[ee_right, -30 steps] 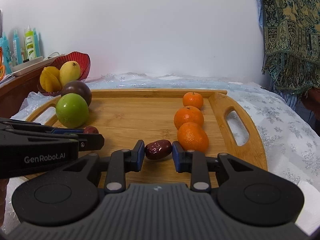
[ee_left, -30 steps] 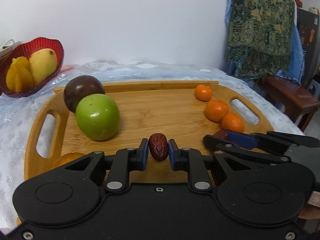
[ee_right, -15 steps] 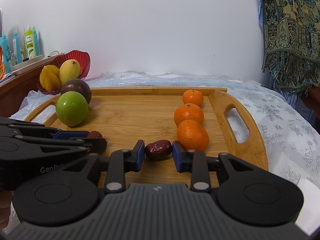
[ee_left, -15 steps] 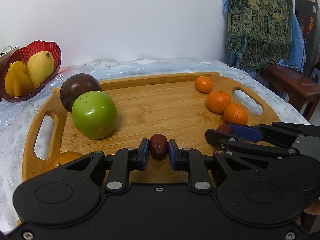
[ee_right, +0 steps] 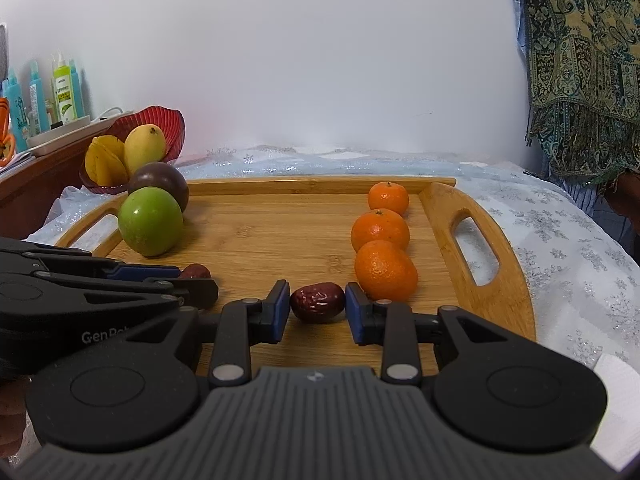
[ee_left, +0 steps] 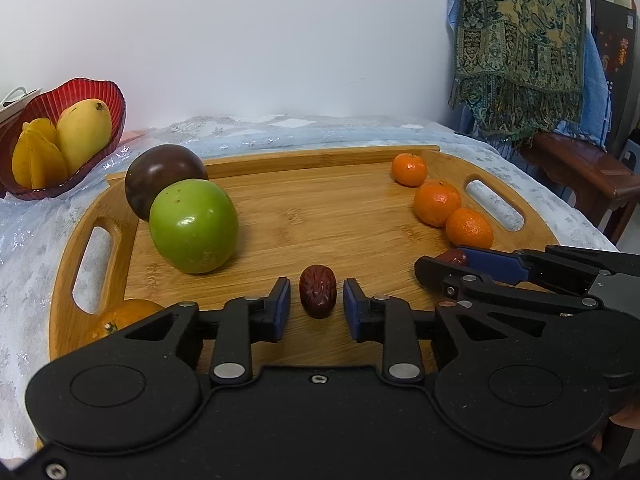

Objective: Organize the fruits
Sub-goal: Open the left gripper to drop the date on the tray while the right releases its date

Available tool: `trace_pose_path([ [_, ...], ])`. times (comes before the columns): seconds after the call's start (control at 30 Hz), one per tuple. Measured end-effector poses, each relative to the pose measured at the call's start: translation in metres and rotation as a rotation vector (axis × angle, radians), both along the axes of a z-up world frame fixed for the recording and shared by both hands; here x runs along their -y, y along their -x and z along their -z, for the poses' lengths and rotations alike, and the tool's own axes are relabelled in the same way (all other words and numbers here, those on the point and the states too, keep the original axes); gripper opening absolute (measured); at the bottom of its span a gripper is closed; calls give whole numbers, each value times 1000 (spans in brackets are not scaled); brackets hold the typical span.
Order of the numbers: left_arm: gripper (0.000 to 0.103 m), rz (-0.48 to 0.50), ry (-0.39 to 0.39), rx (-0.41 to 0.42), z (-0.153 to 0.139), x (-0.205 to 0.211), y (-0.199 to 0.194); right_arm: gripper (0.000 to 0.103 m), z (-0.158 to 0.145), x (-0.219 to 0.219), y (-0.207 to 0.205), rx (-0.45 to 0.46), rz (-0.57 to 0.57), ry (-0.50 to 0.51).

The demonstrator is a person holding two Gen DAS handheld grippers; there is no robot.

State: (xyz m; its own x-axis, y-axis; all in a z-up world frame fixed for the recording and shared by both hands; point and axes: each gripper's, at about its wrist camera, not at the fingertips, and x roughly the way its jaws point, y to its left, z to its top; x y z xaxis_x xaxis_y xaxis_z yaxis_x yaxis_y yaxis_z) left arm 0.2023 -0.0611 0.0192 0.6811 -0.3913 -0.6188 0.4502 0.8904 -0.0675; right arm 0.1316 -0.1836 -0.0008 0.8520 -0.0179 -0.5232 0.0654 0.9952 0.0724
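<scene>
A wrinkled red date (ee_left: 318, 295) lies on the wooden tray (ee_left: 320, 208) between my left gripper's (ee_left: 315, 286) blue pads; its jaws are opening, with a gap on each side. A second red date (ee_right: 318, 302) rests on the tray (ee_right: 272, 232) inside my right gripper (ee_right: 316, 292), whose pads stand just off it. Each gripper shows in the other's view: the right gripper (ee_left: 424, 270) low at the right, the left gripper (ee_right: 200, 286) low at the left. Three mandarins (ee_right: 380, 230) line the tray's right side. A green apple (ee_left: 194, 226) and a dark purple fruit (ee_left: 162, 180) sit at its left.
An orange (ee_left: 108, 320) lies at the tray's near left corner. A red bowl (ee_left: 108, 96) with a mango and starfruit stands beyond the tray at the left. Bottles (ee_right: 64, 88) stand on a shelf at the far left. A patterned cloth (ee_left: 516, 40) hangs at the right.
The left jaws, earlier shut on their date, have parted and the date now lies free on the tray. The right jaws have widened a little around theirs. Neither hand has shifted.
</scene>
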Motion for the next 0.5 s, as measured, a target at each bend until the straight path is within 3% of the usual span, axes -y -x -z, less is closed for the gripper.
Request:
trace_pose_path([
  [0.1,35,-5,7,0,-1,-2,1,44,-1,1,1,4,3,-3],
  [0.2,36,-8,10,4,-2,-4,3,54,-2,2,3,11,5,-1],
  [0.5,40,3,33,8,-5,-13,14,62,-4,4,12,28,17,-20],
])
